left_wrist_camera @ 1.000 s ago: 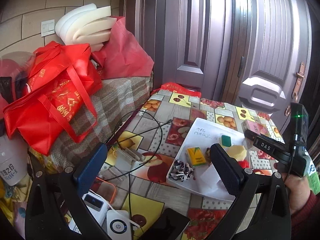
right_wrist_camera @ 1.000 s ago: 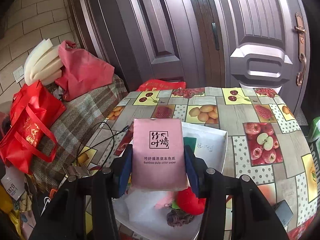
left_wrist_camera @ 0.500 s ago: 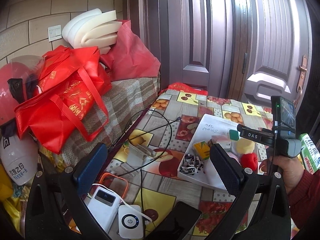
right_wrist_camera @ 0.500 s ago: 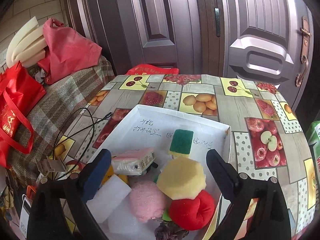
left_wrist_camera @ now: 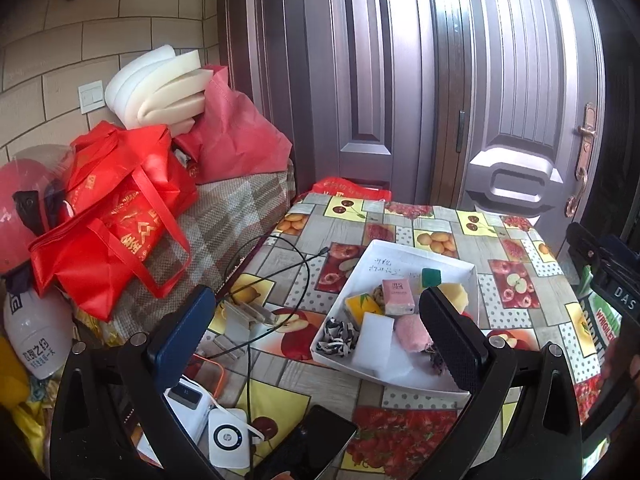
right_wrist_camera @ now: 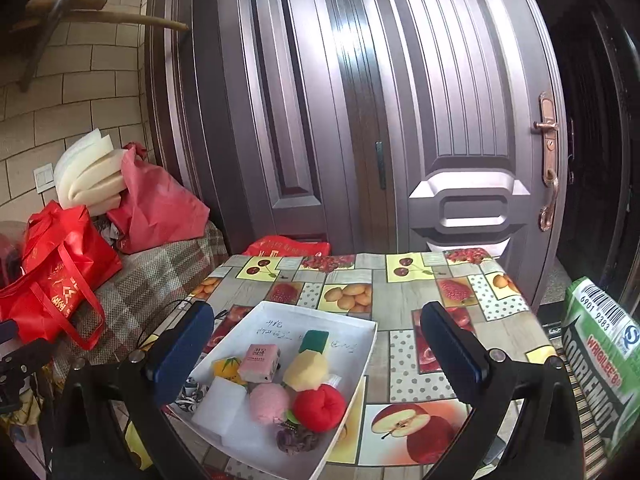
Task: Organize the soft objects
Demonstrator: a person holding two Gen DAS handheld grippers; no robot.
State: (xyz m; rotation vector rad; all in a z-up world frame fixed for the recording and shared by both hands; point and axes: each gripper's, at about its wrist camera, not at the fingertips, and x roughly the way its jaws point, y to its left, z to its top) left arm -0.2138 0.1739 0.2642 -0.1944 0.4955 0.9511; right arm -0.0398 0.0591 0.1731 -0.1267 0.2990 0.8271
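Observation:
A white box sits on the fruit-print table and holds soft things: a pink tissue pack, a yellow sponge, a green sponge, a red plush ball, a pink puff, a white foam block and a zebra scrunchie. My right gripper is open and empty, raised above the box. My left gripper is open and empty, near the box's left side.
Red bags and white foam are piled at the left. Cables, power banks and a phone lie at the table's near left. A green gum box stands at the right. A door is behind the table.
My right gripper opened and let the pink tissue pack go into the box, then drew back and up. My left gripper drew back from the box.

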